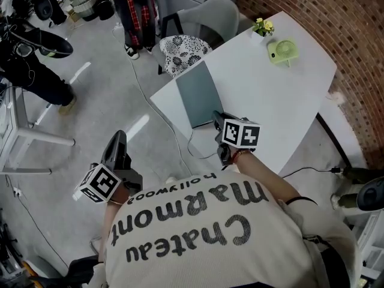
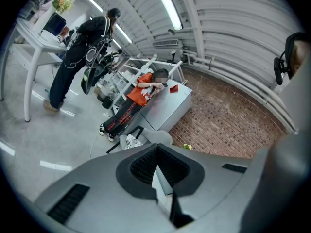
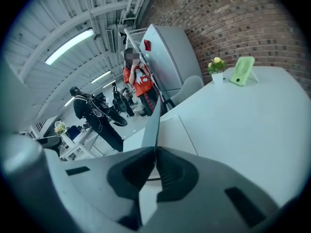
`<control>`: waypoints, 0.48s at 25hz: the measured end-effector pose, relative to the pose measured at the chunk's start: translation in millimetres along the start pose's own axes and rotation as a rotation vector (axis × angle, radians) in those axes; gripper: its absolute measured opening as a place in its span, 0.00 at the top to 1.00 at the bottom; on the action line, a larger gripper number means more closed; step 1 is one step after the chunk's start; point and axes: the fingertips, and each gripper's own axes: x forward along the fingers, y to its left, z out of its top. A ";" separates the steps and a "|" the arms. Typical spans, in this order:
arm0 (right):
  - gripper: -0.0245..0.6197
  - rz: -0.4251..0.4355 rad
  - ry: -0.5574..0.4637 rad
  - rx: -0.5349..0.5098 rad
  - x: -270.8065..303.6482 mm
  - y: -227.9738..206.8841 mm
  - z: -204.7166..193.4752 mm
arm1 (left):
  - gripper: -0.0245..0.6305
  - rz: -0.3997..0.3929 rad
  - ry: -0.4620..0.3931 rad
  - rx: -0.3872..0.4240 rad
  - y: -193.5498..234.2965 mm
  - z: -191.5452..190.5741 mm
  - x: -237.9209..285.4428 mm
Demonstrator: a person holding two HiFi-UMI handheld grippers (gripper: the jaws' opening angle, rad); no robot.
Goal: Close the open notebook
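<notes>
Right tongs (image 3: 155, 149) clamped on the near edge of the notebook (image 1: 198, 92), whose long axis runs away across the counter (image 1: 282, 101). Left tongs (image 2: 157, 152) together, empty, well apart to the left.

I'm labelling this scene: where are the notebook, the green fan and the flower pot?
notebook (image 1: 199, 95), head view, middle of its grey-green cover.
green fan (image 1: 284, 51), head view, its round face.
flower pot (image 1: 262, 26), head view, the yellow blooms.
</notes>
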 end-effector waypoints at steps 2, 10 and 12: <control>0.94 -0.009 0.006 0.012 1.1 -4.0 -1.7 | 0.96 0.001 0.001 -0.005 0.4 -0.7 -0.8; 0.93 -0.046 0.025 0.058 7.5 -16.9 -7.4 | 0.96 0.019 0.001 -0.014 7.7 -1.4 -4.4; 0.93 -0.055 0.029 0.071 8.4 -20.3 -9.5 | 0.96 0.024 0.002 -0.016 9.5 -2.2 -5.9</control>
